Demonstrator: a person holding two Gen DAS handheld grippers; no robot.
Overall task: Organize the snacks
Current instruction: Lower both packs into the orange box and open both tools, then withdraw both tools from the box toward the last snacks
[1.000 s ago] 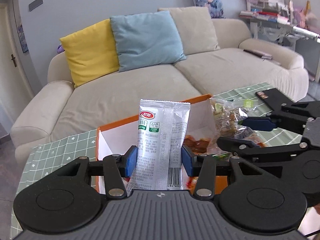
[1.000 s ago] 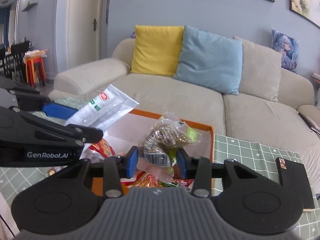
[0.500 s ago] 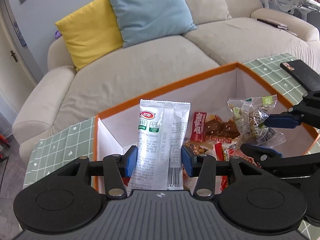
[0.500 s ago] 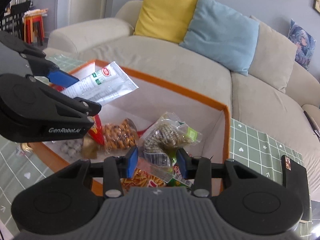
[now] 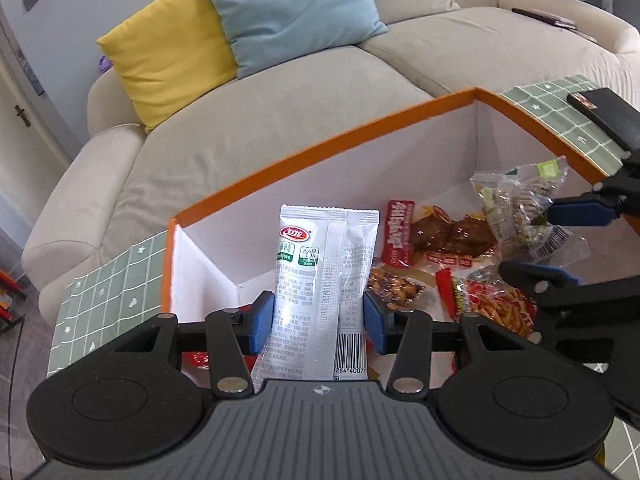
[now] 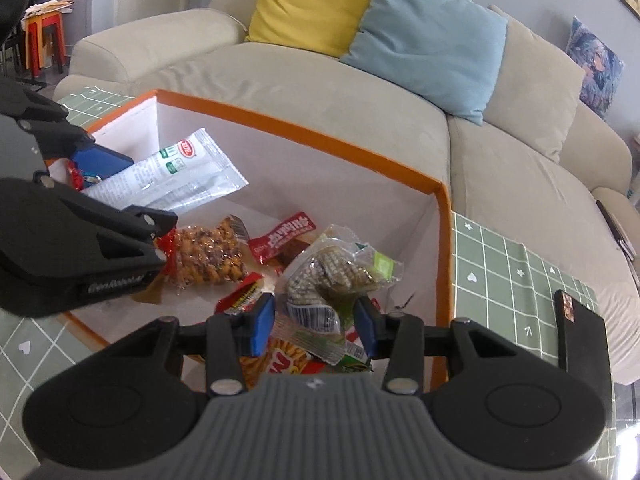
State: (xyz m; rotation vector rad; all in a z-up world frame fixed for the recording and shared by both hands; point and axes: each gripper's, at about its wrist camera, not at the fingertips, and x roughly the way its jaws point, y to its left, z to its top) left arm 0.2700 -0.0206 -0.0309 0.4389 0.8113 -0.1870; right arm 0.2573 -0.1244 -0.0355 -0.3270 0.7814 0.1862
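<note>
**Two packets poised over the orange snack box**

Beige sofa cushions fill the background of the left wrist view, with a yellow pillow (image 5: 168, 48) and a blue pillow (image 5: 292, 12) propped against the backrest. Below them sits the orange-rimmed box (image 5: 320, 148), white inside, on a green grid tablecloth (image 5: 108, 280). The left gripper (image 5: 318, 320) clamps a white sachet (image 5: 326, 292) upright between its blue pads, over the box's near edge. Loose snacks lie on the box floor — a red-labelled packet (image 5: 398, 236) among them.

From the right wrist view, the right gripper (image 6: 314, 322) has a clear packet of brownish pieces (image 6: 332, 276) between its pads; the jaws are opening, and whether the pads touch the wrapper I cannot tell. It hangs inside the box — near the right wall. A black phone (image 6: 584, 332) lies on the tablecloth beside the box.
</note>
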